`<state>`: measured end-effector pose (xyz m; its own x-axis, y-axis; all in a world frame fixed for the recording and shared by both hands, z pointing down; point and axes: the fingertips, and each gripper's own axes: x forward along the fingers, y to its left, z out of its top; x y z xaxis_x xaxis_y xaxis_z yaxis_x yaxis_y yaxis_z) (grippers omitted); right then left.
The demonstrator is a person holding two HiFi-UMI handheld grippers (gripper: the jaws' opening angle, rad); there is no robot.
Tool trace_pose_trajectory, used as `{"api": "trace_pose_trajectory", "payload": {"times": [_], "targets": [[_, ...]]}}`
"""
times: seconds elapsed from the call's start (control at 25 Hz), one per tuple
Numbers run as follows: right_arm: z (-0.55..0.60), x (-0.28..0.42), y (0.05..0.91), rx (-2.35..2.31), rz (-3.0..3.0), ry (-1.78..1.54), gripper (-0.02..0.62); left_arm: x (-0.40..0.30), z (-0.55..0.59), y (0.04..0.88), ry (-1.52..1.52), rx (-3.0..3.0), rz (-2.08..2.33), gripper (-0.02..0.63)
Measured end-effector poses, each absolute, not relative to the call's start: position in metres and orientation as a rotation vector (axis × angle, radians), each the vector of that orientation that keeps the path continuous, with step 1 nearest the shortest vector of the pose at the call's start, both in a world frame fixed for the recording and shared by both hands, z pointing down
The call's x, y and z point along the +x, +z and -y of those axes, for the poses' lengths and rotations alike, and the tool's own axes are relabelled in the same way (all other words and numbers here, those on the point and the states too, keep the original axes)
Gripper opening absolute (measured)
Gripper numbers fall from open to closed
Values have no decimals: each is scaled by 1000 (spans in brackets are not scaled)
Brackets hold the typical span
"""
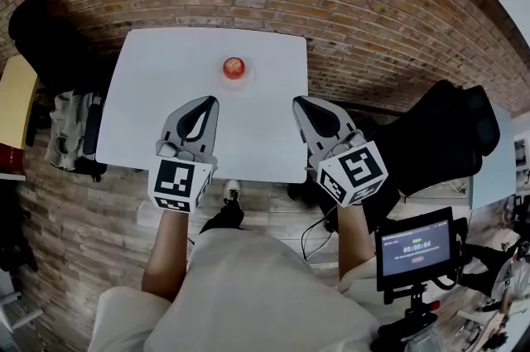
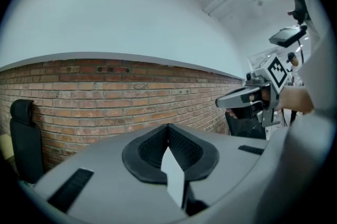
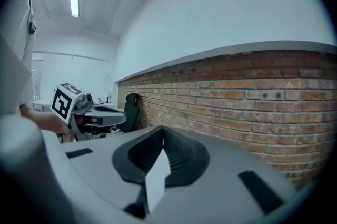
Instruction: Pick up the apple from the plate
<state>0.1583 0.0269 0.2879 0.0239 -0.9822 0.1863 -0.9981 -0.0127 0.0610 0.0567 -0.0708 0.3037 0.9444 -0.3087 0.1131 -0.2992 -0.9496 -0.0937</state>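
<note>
Apple (image 1: pixel 233 66) not yet gripped
Your left hand-held gripper (image 1: pixel 212 101) and right hand-held gripper (image 1: pixel 297 101) — both jaws closed, empty.

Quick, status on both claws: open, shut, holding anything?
Left claw: closed, holding nothing.
Right claw: closed, holding nothing.

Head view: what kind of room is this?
Likely an indoor recording room or lab: a white table with an apple, a brick wall, and a small monitor on a stand.
</note>
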Motion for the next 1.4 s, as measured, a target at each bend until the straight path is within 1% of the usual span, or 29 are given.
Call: {"api": "trace_pose_trajectory", "payload": {"times": [0.48, 0.56, 0.6, 0.72, 0.96, 1.28, 1.4], "targets": [[56, 155, 316, 1945, 2131, 212, 6, 55, 125, 323, -251, -3050, -538, 6], [69, 152, 324, 1893, 2126, 233, 66, 55, 135, 326, -263, -3053, -540, 6], [76, 150, 329, 1869, 2119, 241, 80, 55, 141, 328, -269, -3055, -540, 6], [98, 148, 345, 1823, 2113, 277, 103, 55, 161, 337, -289, -3073, -538, 6], [123, 142, 368, 1718, 2096, 352, 170, 53, 179, 343, -310, -3098, -532, 6], [142, 146, 402, 1619, 2044, 408, 179, 47, 188, 360, -356, -3124, -533, 6], [155, 149, 415, 1549, 2020, 398, 213, 47, 196, 368, -377, -3126, -550, 6]]}}
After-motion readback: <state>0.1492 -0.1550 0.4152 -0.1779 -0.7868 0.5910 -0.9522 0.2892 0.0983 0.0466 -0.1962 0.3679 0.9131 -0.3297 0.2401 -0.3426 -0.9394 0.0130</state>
